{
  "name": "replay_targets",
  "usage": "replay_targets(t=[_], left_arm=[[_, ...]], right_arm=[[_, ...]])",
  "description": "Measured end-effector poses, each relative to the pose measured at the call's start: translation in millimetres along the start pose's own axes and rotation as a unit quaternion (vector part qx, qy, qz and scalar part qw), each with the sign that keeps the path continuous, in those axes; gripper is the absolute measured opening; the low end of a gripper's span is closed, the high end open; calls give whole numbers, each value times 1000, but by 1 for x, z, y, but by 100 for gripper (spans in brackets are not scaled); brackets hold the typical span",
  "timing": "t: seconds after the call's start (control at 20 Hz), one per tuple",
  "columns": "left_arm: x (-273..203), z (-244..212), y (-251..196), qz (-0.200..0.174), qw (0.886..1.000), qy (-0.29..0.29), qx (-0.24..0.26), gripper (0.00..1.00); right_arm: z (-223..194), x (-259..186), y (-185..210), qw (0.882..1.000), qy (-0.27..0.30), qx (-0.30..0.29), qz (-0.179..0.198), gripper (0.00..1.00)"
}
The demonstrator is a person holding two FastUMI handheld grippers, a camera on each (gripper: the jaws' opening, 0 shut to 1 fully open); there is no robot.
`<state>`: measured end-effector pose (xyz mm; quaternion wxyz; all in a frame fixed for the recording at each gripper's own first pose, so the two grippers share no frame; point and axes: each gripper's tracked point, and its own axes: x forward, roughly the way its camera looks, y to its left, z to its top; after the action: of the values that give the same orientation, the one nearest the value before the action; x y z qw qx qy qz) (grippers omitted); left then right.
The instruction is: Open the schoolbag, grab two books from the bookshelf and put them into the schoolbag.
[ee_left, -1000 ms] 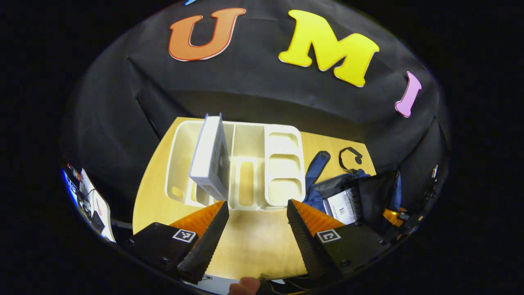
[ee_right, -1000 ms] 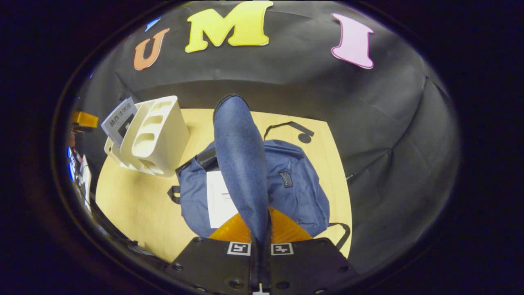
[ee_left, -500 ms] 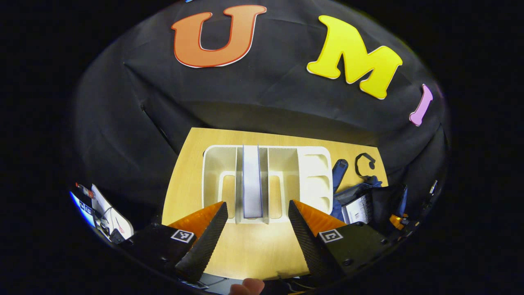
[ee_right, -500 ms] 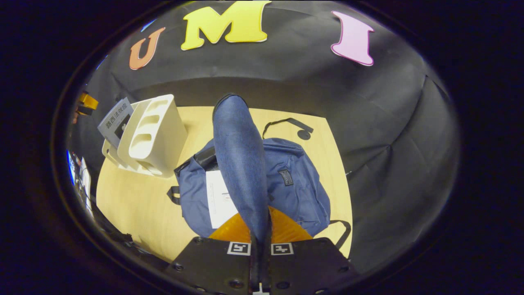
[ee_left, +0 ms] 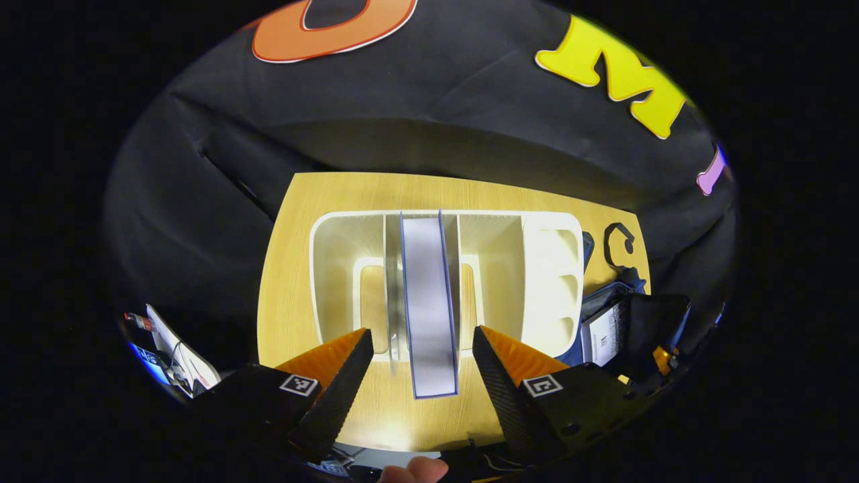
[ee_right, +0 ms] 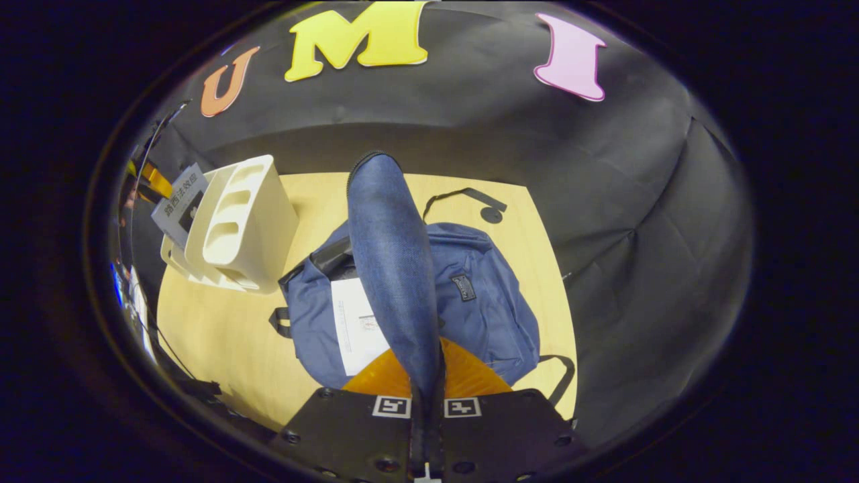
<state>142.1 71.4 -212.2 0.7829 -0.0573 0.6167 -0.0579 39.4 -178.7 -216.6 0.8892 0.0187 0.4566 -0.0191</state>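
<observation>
Left gripper (ee_left: 419, 365) hangs spread around the near end of a book (ee_left: 428, 305) standing in the bookshelf (ee_left: 550, 282).

Left gripper view: the bookshelf (ee_left: 550, 282) is growing bigger & sliding up toward frame centre. The book (ee_left: 428, 308), seen tilted at centre-left 1 s ago, is now standing edge-on w/ its near end poking between the spread fingers (ee_left: 342, 386) of the left gripper (ee_left: 421, 389). Right gripper view: bookshelf & book are drifting slightly left; schoolbag (ee_right: 490, 302) is shifting a touch left too.
</observation>
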Motion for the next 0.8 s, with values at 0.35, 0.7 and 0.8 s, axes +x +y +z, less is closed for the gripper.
replay_targets(t=[0.35, 0.7, 0.8], left_arm=[[23, -10, -1, 10, 999, 52, 1, 89], [29, -15, 8, 46, 996, 81, 9, 64], [29, -18, 9, 49, 995, 90, 10, 56]], right_arm=[[1, 4, 0, 1000, 2, -2, 0, 3], [-2, 5, -2, 1000, -5, 0, 7, 3], [-3, 4, -3, 1000, -8, -1, 8, 3]])
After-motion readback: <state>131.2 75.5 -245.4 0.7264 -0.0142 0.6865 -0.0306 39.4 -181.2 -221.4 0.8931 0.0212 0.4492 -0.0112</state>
